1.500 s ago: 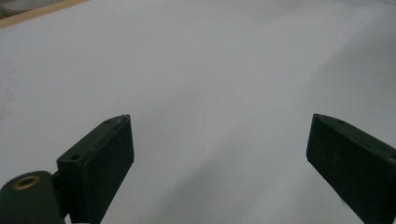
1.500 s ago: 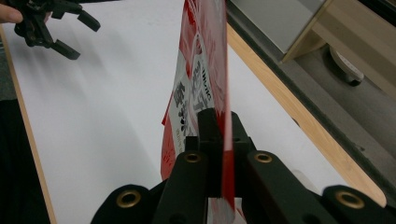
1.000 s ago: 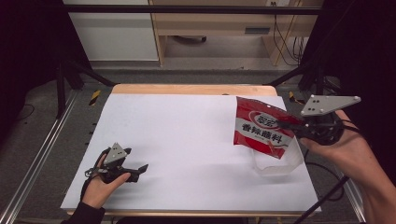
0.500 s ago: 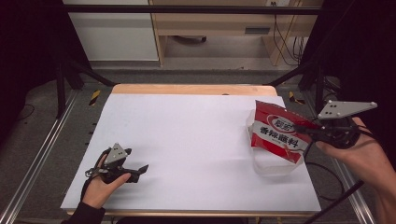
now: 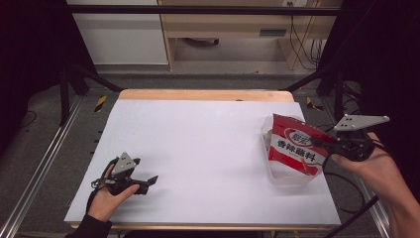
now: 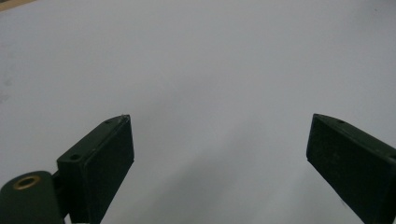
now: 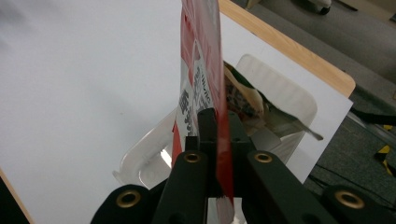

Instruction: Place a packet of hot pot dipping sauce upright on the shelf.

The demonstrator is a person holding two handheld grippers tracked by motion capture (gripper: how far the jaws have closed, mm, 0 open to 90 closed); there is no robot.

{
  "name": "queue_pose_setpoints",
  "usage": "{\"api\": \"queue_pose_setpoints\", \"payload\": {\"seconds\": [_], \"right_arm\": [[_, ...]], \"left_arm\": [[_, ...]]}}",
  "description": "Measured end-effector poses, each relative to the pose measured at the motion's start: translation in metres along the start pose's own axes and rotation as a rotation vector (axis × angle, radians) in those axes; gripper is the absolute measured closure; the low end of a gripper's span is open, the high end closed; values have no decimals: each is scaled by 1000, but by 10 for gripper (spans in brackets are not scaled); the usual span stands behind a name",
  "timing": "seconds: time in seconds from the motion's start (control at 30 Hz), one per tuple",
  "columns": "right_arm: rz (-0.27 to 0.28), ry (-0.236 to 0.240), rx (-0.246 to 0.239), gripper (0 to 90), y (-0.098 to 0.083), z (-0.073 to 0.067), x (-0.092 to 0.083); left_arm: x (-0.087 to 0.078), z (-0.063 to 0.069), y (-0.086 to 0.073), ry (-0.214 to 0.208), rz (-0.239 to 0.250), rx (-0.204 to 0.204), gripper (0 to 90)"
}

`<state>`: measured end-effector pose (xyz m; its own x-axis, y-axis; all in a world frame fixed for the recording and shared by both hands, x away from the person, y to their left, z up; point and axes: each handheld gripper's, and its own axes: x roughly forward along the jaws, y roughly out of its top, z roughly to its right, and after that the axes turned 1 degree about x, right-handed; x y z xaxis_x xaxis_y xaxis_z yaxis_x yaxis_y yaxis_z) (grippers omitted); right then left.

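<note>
**Red packet going down into the clear tub**

The right claw [image 5: 324, 145] is closed on the red packet [image 5: 295, 147]; in the right gripper view the two jaws pinch the packet's thin edge flat between them. The packet hangs out from the claw to the left, tilted, with its printed face toward the near side. Its lower part is already inside the clear tub [image 5: 292, 176], which stands on the right part of the bench [image 5: 198, 134], close to the right edge. In the right gripper view the tub [image 7: 275, 88] also holds another wrapper or bag with a dark print; I cannot tell exactly what it is.

To do this step well, I think the claw should go lower until the packet's bottom meets the tub floor, and keep the packet inside the rim. The tub is light and thin, so a sideways push could slide or tip it. Opening only when the packet leans on the tub wall would prevent it from falling out.

The left claw [image 5: 148, 181] is open and holds nothing. It rests low at the near left of the bench, well apart from the tub, and its jaws [image 6: 219, 154] stand wide over bare white surface.
</note>
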<state>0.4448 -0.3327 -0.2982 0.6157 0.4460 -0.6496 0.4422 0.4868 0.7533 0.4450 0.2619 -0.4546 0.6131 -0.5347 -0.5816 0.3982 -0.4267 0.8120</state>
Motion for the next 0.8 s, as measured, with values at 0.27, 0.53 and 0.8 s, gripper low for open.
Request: {"api": "queue_pose_setpoints", "payload": {"seconds": [0.27, 0.53, 0.8], "right_arm": [[19, 13, 78, 892, -25, 15, 8], [1, -5, 101, 848, -45, 24, 7], [-4, -42, 69, 461, -38, 20, 5]], "left_arm": [[2, 2, 0, -5, -5, 1, 73], [4, 3, 0, -5, -14, 4, 73], [4, 3, -1, -5, -17, 4, 74]]}}
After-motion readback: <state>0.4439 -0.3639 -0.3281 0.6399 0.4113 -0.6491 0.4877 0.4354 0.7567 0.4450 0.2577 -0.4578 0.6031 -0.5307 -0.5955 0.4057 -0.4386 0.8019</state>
